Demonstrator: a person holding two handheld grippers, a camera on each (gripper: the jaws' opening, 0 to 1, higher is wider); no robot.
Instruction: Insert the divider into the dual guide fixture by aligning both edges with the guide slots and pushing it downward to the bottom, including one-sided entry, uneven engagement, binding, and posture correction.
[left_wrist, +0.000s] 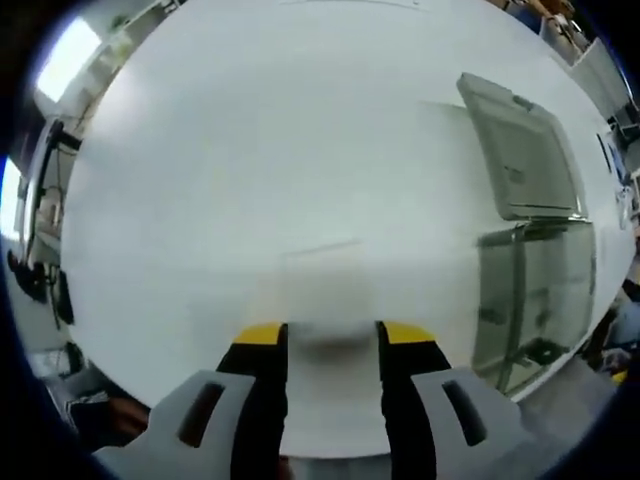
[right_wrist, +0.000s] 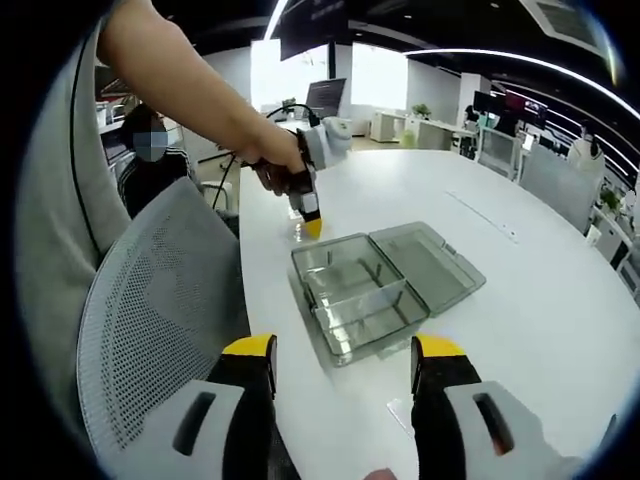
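A clear plastic box stands open on the white table, its lid lying flat beside it; thin ribs show on its inner walls. In the left gripper view the box and lid sit at the right. A blurred, see-through divider spans the gap between the jaws of my left gripper, close over the table. The right gripper view shows that left gripper, held by a hand, pointing down just behind the box. My right gripper is open with nothing in it, in front of the box.
A grey mesh chair back stands against the table's left edge, below the person's arm. Bare tabletop spreads ahead of the left gripper. Desks and monitors fill the far room.
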